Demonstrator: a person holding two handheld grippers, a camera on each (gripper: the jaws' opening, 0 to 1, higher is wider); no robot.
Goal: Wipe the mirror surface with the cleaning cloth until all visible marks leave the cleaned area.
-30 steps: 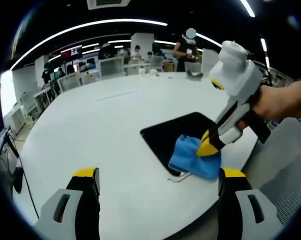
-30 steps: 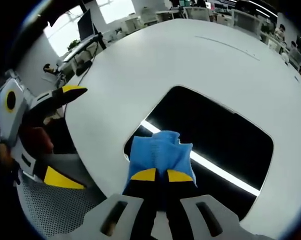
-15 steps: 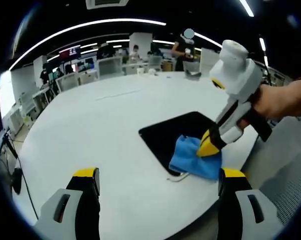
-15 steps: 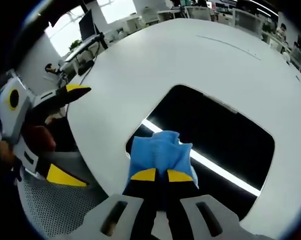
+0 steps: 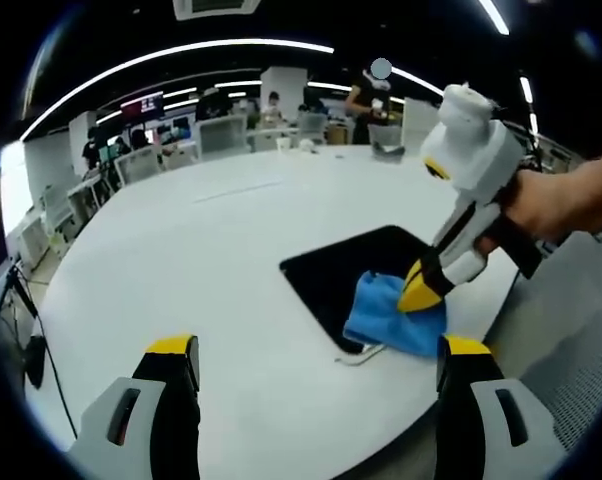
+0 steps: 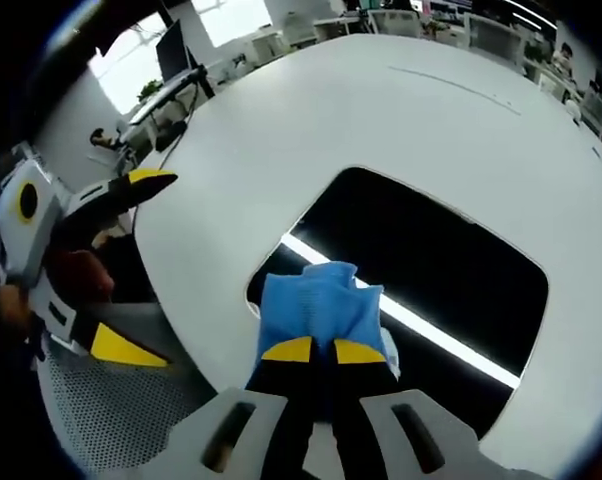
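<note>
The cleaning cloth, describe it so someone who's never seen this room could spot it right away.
Start at the big round white table, then find the dark rectangular mirror lying flat near its edge. On the mirror's near corner sits the cleaning cloth, pinched by the right gripper. It is the one soft, bright blue thing there.

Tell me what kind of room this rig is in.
Likely an open-plan office: rows of desks with chairs and monitors, long ceiling light strips, people standing at the back, and a big round white table.
</note>
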